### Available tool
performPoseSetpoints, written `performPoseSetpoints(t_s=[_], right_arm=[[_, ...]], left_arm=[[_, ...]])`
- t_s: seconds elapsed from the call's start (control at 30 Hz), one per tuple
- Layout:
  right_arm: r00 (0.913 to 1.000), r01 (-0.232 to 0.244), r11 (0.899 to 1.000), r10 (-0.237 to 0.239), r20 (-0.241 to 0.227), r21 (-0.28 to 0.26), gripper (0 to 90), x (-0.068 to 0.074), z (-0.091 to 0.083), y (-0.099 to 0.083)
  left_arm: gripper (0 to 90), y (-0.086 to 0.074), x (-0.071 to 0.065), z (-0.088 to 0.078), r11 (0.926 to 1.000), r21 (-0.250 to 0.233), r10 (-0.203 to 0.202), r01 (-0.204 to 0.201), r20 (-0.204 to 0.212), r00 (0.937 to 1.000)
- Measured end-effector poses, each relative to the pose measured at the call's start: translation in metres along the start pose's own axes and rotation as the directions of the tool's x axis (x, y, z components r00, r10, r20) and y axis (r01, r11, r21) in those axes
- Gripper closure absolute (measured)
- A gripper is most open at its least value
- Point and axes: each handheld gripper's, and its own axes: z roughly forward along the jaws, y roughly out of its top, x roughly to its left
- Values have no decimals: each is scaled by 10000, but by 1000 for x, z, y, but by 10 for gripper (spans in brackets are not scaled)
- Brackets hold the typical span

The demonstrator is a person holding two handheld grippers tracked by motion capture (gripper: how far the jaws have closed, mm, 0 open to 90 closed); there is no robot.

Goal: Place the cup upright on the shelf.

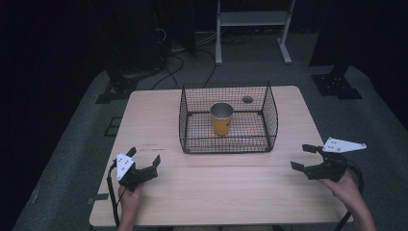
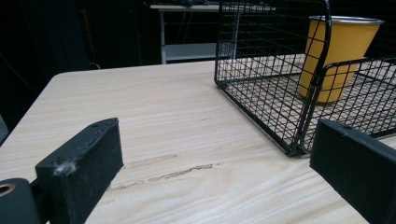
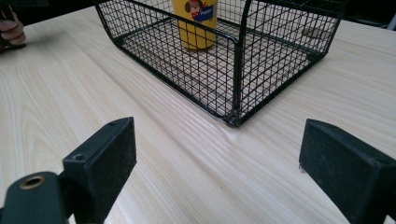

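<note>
A yellow cup with a metal rim stands upright inside a black wire basket at the middle of the wooden table. In the left gripper view the cup stands behind the basket's mesh; in the right gripper view the cup carries a cartoon label. My left gripper is open near the table's front left, nothing between its jaws. My right gripper is open at the front right, also holding nothing. Both sit apart from the basket.
The light wood table has bare surface in front of the basket. A small dark round spot lies on the table behind the basket. A white shelf frame and cables are on the floor beyond the table.
</note>
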Motion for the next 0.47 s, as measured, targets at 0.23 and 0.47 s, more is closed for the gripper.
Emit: performPoseSetpoints(t_s=[0.23, 0.47], right_arm=[[9998, -190, 9998, 190, 59, -7, 100, 0, -3, -9], [9997, -228, 9996, 230, 108, -174, 100, 2, -4, -14]], left_arm=[[20, 0, 0, 0, 10000, 2, -29, 29, 41, 10000], [20, 0, 0, 1, 9999, 68, -93, 93, 29, 10000]])
